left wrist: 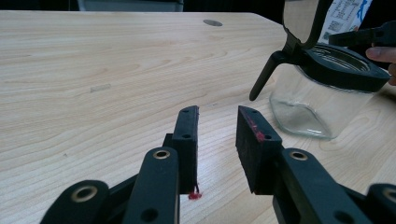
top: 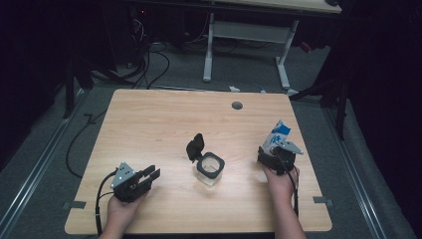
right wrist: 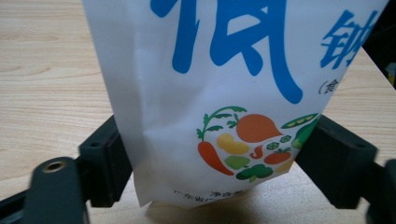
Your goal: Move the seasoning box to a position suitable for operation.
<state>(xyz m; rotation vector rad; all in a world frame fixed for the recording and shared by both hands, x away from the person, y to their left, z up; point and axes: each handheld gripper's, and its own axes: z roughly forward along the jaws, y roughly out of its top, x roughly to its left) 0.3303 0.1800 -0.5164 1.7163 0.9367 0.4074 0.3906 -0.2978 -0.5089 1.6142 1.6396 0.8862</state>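
My right gripper is clenched on a white pouch with blue print, holding it upright over the table's right side. My left gripper rests released near the front left, jaws apart. Between them stands a glass jar, its black hinged lid flipped open, with bare wood around it

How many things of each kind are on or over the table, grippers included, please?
Grippers: 2, left and right
Jar: 1, glass, lid open
Bag: 1, white with blue print, held by the right gripper
Total: 4
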